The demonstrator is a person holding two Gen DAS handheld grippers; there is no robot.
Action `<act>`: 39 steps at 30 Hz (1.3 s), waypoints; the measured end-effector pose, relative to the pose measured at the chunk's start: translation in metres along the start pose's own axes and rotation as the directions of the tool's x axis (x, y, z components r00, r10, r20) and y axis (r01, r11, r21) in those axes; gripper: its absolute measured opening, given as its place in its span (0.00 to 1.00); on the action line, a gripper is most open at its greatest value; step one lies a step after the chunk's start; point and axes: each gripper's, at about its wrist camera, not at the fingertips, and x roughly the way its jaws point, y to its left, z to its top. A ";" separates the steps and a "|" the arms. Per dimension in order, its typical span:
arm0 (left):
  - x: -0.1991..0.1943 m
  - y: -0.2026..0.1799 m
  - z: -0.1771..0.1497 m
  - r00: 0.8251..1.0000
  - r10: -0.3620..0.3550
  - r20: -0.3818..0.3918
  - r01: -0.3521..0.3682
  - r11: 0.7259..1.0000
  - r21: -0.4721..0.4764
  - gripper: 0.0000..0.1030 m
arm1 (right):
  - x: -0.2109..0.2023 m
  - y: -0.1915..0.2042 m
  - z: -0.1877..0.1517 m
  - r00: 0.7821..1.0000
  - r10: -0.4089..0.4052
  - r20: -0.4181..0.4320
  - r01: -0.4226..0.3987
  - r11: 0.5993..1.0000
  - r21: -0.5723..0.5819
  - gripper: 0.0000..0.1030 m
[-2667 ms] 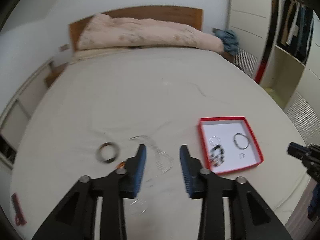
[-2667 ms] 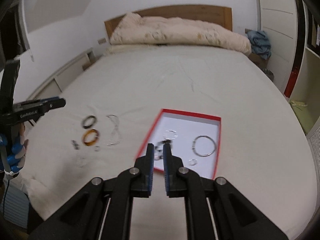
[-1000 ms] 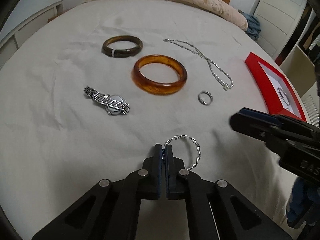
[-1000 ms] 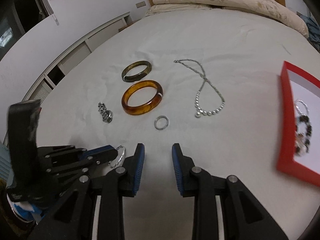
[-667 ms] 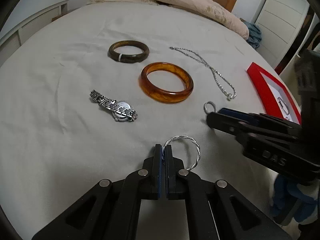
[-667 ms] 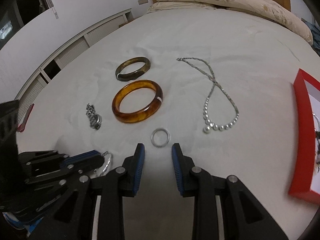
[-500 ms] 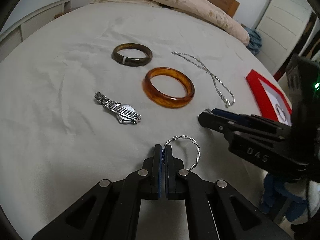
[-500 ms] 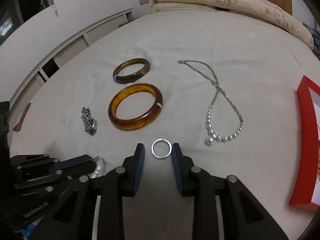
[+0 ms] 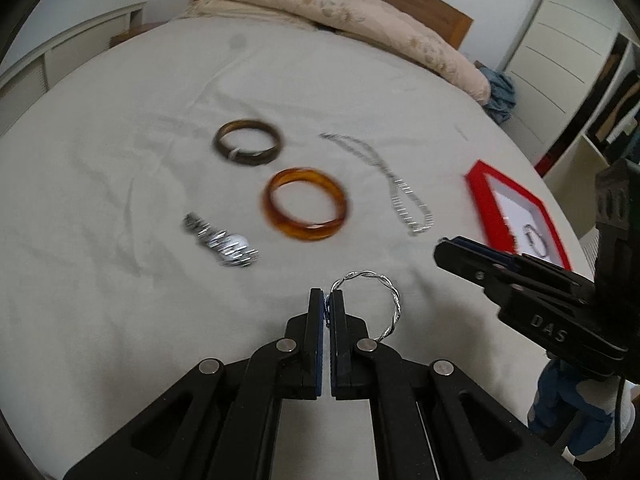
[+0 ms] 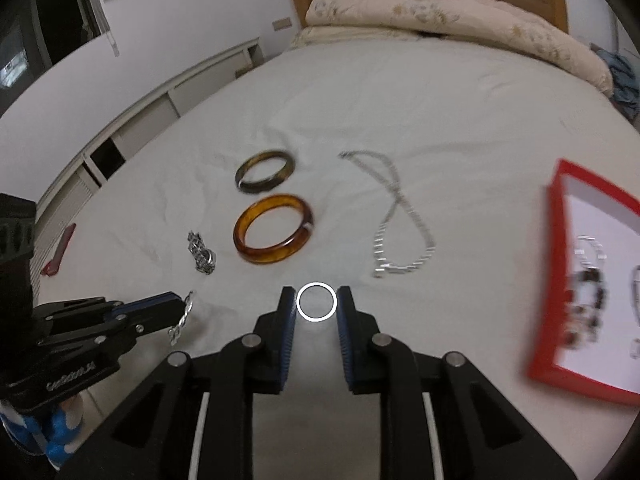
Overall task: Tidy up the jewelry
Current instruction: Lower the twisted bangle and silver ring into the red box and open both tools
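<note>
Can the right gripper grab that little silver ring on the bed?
Probably yes. The right gripper is open, with its jaws on either side of the ring and nothing between them. The ring lies flat on the sheet, so pinching it could be fiddly.

Two low wrist views, shared bed [image 9: 120, 208]

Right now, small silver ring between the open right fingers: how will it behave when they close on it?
The small silver ring lies flat on the soft bed sheet, so closing the right gripper may press it into the fabric rather than lift it. It looks thin, rigid and polished, so probably light and prone to slipping or flipping. Once tipped on edge, it could roll.
</note>
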 end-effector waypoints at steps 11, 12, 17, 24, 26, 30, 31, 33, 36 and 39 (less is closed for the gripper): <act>0.026 -0.126 0.034 0.992 -0.127 -0.016 0.128 0.985 0.113 0.02 | -0.101 -0.107 -0.005 0.984 -0.162 0.068 0.155 0.983 0.094 0.18; 0.032 -0.139 0.037 0.991 -0.135 -0.022 0.137 0.983 0.123 0.02 | -0.106 -0.118 -0.006 0.982 -0.180 0.065 0.173 0.980 0.101 0.18; 0.070 -0.198 0.049 0.986 -0.148 -0.070 0.159 0.968 0.196 0.02 | -0.113 -0.183 -0.020 0.974 -0.226 0.005 0.222 0.964 0.146 0.18; 0.124 -0.260 0.041 0.982 -0.095 -0.165 0.146 0.932 0.331 0.02 | -0.096 -0.229 -0.041 0.975 -0.195 -0.107 0.209 0.968 0.140 0.18; 0.136 -0.268 0.039 0.980 -0.069 -0.186 0.134 0.923 0.360 0.02 | -0.091 -0.233 -0.045 0.973 -0.189 -0.136 0.205 0.971 0.121 0.18; 0.150 -0.272 0.035 0.978 -0.021 -0.208 0.105 0.910 0.401 0.02 | -0.085 -0.243 -0.047 0.968 -0.183 -0.169 0.203 0.973 0.109 0.19; 0.153 -0.272 0.034 0.977 -0.009 -0.212 0.097 0.908 0.407 0.02 | -0.083 -0.243 -0.047 0.968 -0.183 -0.174 0.203 0.973 0.106 0.19; 0.158 -0.271 0.034 0.977 0.005 -0.211 0.085 0.905 0.416 0.02 | -0.080 -0.243 -0.046 0.964 -0.183 -0.192 0.203 0.975 0.091 0.19; 0.159 -0.273 0.036 0.975 0.009 -0.223 0.086 0.907 0.413 0.02 | -0.079 -0.243 -0.045 0.960 -0.183 -0.211 0.203 0.976 0.076 0.19; 0.159 -0.271 0.039 0.973 0.008 -0.231 0.087 0.914 0.397 0.03 | -0.080 -0.244 -0.044 0.958 -0.188 -0.215 0.209 0.974 0.082 0.19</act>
